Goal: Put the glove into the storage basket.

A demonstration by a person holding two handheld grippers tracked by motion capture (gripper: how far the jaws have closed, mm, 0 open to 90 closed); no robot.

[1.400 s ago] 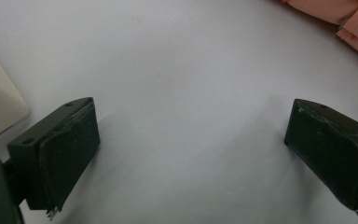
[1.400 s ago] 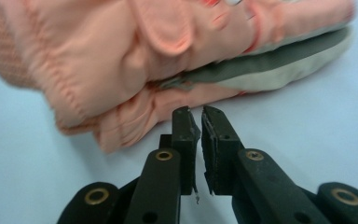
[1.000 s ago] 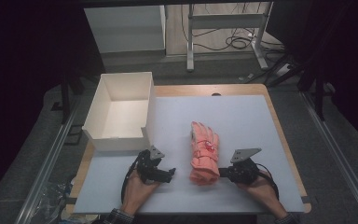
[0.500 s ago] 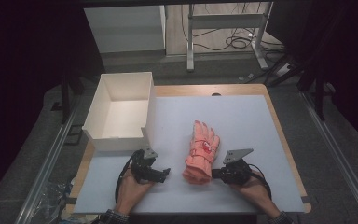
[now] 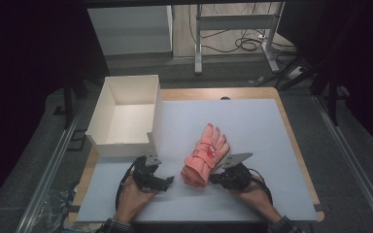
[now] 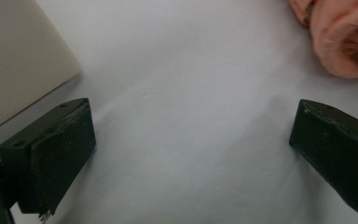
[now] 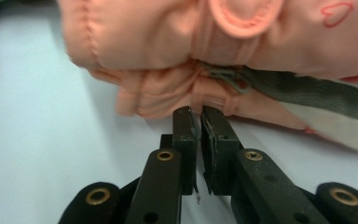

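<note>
Right gripper view, right gripper (image 7: 199,112) fingers together at pink glove (image 7: 177,42) edge, left gripper (image 6: 186,140) fingers wide, glove beside

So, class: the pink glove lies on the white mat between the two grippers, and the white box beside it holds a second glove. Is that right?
Not quite. The high view shows the white box empty. The rest stands: the pink glove lies on the white mat between the left gripper and the right gripper.

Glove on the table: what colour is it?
Salmon pink glove, with a small red heart outline; the right gripper view shows it best.
</note>
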